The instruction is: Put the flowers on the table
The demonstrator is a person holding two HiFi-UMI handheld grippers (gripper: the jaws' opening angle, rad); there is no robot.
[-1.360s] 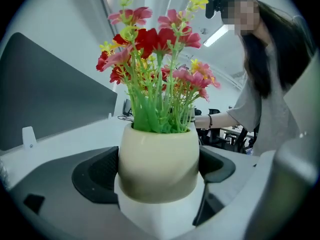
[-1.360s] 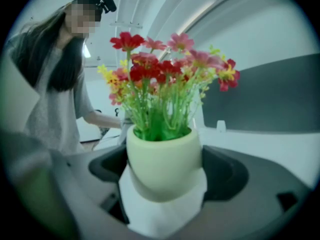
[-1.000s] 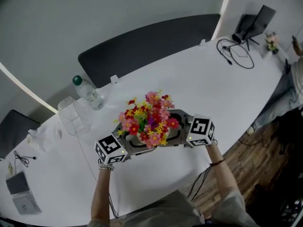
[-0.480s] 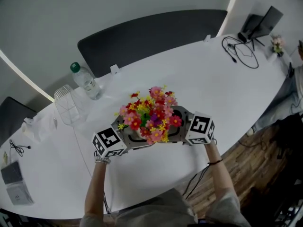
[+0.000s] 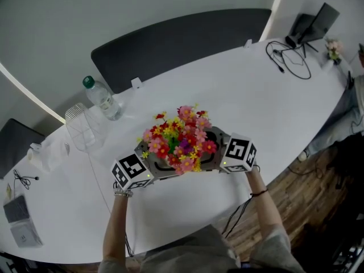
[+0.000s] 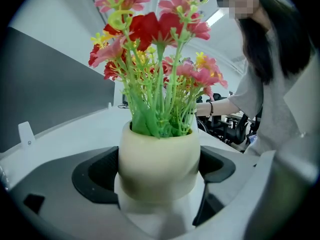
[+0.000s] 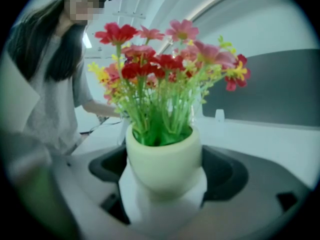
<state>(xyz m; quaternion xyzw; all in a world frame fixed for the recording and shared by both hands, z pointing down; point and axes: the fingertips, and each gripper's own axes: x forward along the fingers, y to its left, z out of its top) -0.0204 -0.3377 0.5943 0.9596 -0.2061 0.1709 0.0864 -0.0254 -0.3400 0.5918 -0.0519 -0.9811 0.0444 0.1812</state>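
— How are the tools sitting?
— My left tool point(image 5: 152, 166) and right tool point(image 5: 215, 154) are each clamped on the cream pot point(image 6: 159, 159), one from either side, pads against its belly.
— And the flowers?
— The flowers point(image 5: 179, 138) stand upright in that pot, between the two tools, over the white surface point(image 5: 250, 90). I can't tell whether the pot touches it. A water bottle point(image 5: 102, 98) stands well beyond my left tool.
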